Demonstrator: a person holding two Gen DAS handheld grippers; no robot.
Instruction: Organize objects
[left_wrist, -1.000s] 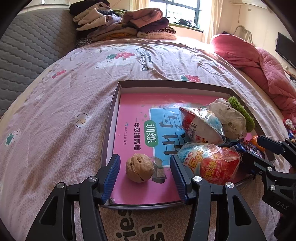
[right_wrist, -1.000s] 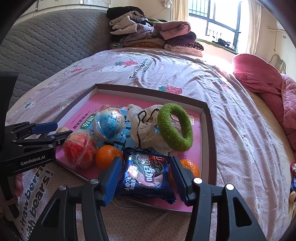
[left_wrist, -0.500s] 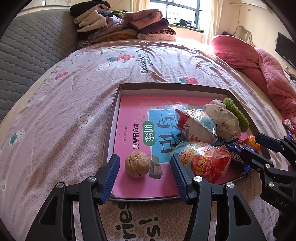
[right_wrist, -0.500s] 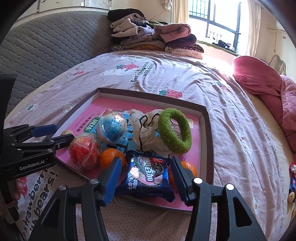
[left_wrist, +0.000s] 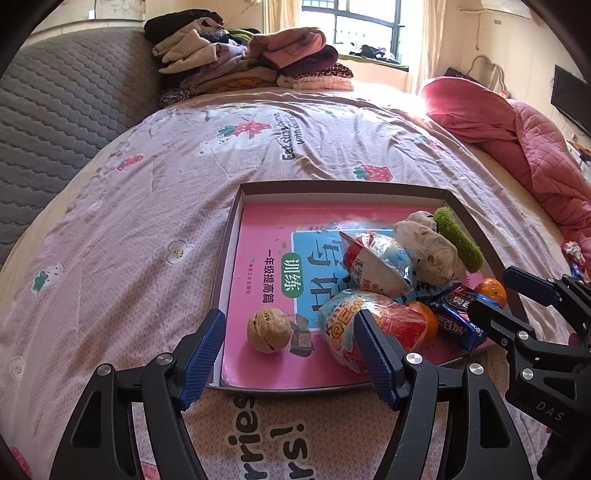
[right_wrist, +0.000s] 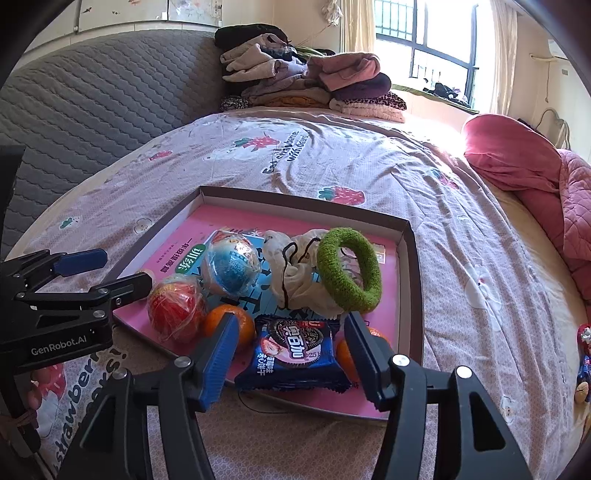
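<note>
Two grippers hover at the near edge of a shallow box tray (left_wrist: 236, 206) lying on the bed (left_wrist: 147, 206). Left gripper (left_wrist: 290, 354) has just been spreading its jaws and stands wide, nothing gripped; the walnut (left_wrist: 268, 330) sits loose on the pink workbook (left_wrist: 258, 266) between and beyond its pads, likely just let go. Right gripper (right_wrist: 291, 354) has also been opening, wide, straddling the blue cookie packet (right_wrist: 295, 354) without pressing it. Tray contents: workbook as liner, walnut near left corner, red wrapped egg toy (right_wrist: 175, 308), blue wrapped egg toy (right_wrist: 231, 266), two oranges (right_wrist: 231, 325), white cloth pouch (right_wrist: 295, 280), green scrunchie (right_wrist: 349, 273), cookie packet at front rim. Items cluster on the right side, probably gathered for sorting.
</note>
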